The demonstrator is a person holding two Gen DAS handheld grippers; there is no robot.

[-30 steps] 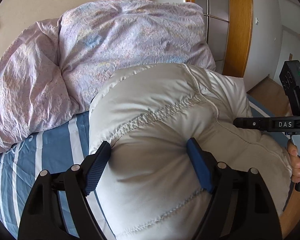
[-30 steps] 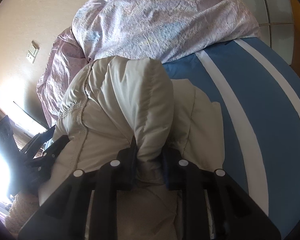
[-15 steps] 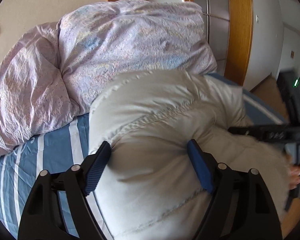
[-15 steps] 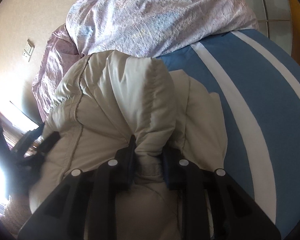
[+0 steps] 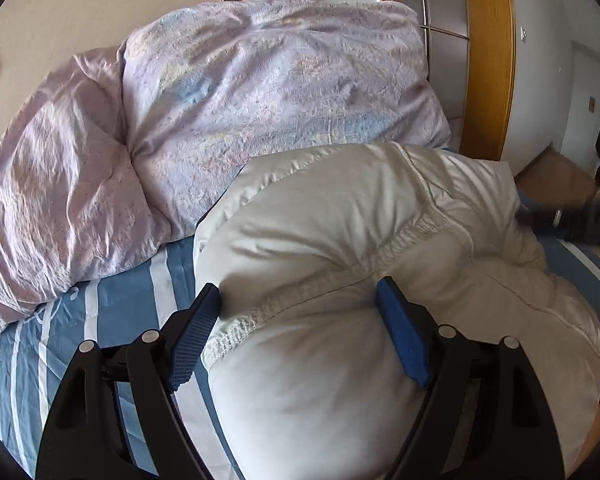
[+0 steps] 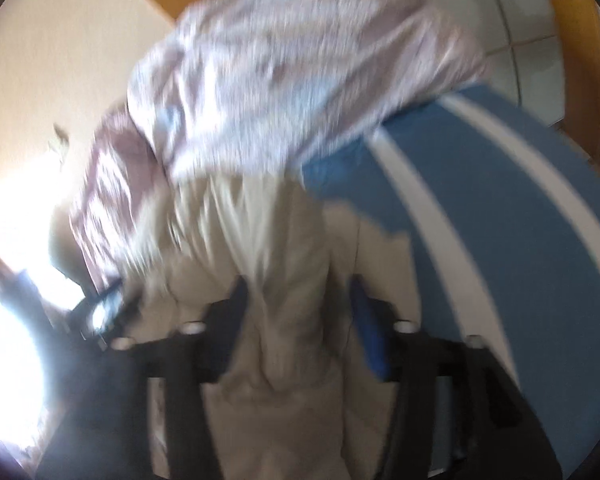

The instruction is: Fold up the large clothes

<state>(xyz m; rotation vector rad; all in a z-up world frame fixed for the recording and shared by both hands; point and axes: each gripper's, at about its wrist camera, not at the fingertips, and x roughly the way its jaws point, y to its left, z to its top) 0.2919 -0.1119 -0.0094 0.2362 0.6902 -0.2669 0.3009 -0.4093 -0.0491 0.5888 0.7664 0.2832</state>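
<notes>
A puffy cream down jacket (image 5: 340,240) lies bunched on the blue-and-white striped bed (image 5: 112,312). My left gripper (image 5: 300,308) is open, its blue pads on either side of a thick fold with a stitched seam. In the blurred right wrist view the same jacket (image 6: 284,280) runs between the spread fingers of my right gripper (image 6: 300,304), which is open. The right gripper also shows blurred at the right edge of the left wrist view (image 5: 580,224).
A crumpled lilac duvet (image 5: 240,100) is piled at the head of the bed against the wall. A wooden door frame (image 5: 488,60) stands at the back right. Striped sheet (image 6: 480,200) lies bare to the right of the jacket.
My right gripper was shut on a jacket fold; now its fingers have spread and the view is blurred from fast motion. The jacket bulk has shifted a little. The left gripper stays open.
</notes>
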